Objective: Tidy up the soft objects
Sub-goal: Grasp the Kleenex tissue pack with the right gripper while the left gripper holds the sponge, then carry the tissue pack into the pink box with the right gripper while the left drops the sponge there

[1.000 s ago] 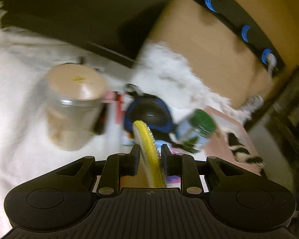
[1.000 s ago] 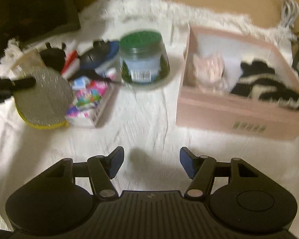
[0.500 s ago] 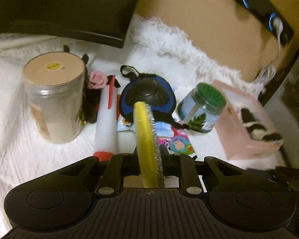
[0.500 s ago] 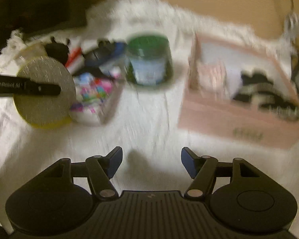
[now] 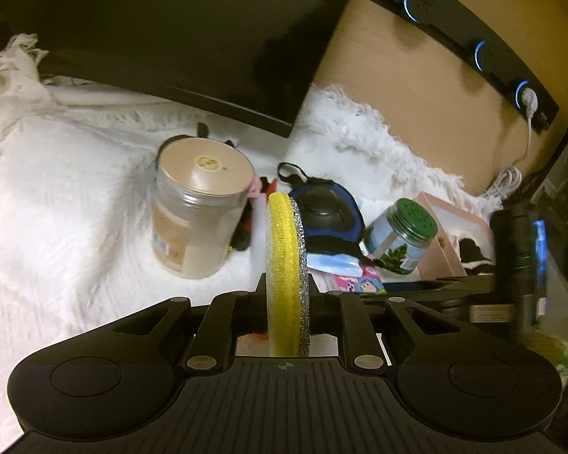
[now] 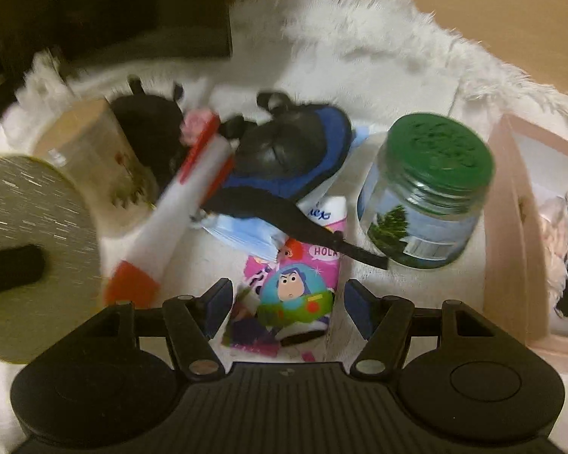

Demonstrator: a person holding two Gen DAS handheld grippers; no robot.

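Observation:
My left gripper [image 5: 287, 283] is shut on a round yellow sponge with a silver scouring face [image 5: 286, 265], held upright above the white blanket; the sponge also shows at the left of the right wrist view [image 6: 30, 242]. My right gripper [image 6: 287, 302] is open and empty, low over a colourful cartoon tissue pack [image 6: 295, 295]. A black and blue padded item with straps [image 6: 284, 159] lies behind it. The pink box [image 6: 511, 227] at the right holds a pink and a black-and-white plush.
A green-lidded glass jar [image 6: 428, 189] stands between the pile and the box. A tan-lidded jar [image 5: 197, 219], a white and red tube [image 6: 185, 204] and a dark plush with a pink flower [image 6: 151, 132] sit at the left. A dark monitor [image 5: 170, 38] stands behind.
My right gripper has moved forward and down toward the pile, over the tissue pack. My left gripper has pulled back a little, sponge still in it.

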